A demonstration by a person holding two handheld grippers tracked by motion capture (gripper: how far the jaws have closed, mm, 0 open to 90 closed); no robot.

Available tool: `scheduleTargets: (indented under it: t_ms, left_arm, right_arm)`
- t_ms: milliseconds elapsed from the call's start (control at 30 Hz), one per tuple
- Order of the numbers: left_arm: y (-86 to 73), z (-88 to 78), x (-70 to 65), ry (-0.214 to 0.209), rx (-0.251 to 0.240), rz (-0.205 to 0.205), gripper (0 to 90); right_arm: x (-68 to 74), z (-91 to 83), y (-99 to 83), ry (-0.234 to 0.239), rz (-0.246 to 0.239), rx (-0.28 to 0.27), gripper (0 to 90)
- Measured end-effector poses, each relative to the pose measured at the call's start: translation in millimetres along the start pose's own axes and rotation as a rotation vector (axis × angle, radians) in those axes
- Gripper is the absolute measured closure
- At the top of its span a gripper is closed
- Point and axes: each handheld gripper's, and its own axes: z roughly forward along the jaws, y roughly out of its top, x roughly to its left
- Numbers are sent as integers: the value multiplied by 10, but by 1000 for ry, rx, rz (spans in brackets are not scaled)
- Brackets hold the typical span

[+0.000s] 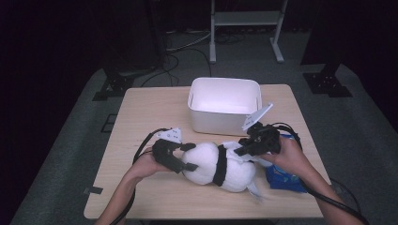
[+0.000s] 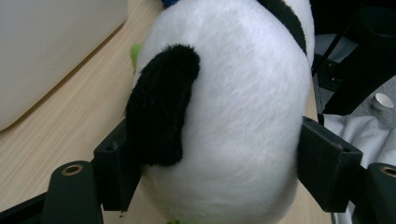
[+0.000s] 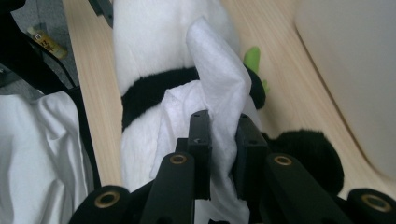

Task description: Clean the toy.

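Observation:
A black-and-white panda plush [image 1: 206, 164] lies on its side on the wooden table [image 1: 150, 108]. My left gripper [image 1: 189, 157] comes from the left and is shut on the plush's rounded end. In the left gripper view the plush [image 2: 233, 93] bulges between the two jaws, which press into its sides next to a black ear [image 2: 161, 102]. My right gripper [image 1: 240, 151] reaches over the plush from the right. It is shut on a fold of white cloth [image 3: 219, 79] that drapes over the plush's black band [image 3: 149, 91].
A white bin [image 1: 225, 110] stands open just behind the plush. A blue packet [image 1: 281, 180] lies under the right hand near the table's right edge. A small green piece [image 3: 253, 58] pokes out beside the plush. Cables and a metal stand [image 1: 246, 18] are on the floor beyond.

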Motion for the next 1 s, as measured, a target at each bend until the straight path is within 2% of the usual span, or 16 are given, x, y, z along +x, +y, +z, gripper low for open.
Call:
scheduleTargets:
  t_ms: [33, 133, 333, 433, 600, 833, 900, 1000]
  left_arm:
    - [12, 4, -7, 0, 1, -1, 237]
    - [25, 17, -8, -5, 6, 6, 229]
    - [8, 31, 10, -21, 17, -13, 140]
    - [0, 15, 28, -35, -1, -39, 98]
    - [-23, -13, 56, -45, -13, -48, 84]
    - [-55, 51, 82, -81, 13, -70, 38]
    - [-69, 99, 93, -110, 11, -86, 36]
    - [-81, 174, 89, -141, 16, -80, 65]
  right_arm:
    - [-1, -5, -28, 6, 17, -1, 786]
    - [-9, 9, -76, 9, 22, 3, 786]
    - [8, 68, -99, 8, 5, 25, 788]
    - [7, 79, -117, 24, 21, 32, 789]
    - [-3, 70, -159, 23, 21, 36, 791]
    - [-15, 48, -262, 23, 42, 51, 792]
    - [-24, 42, -297, 27, 51, 52, 793]
    - [-41, 42, -325, 50, 57, 47, 793]
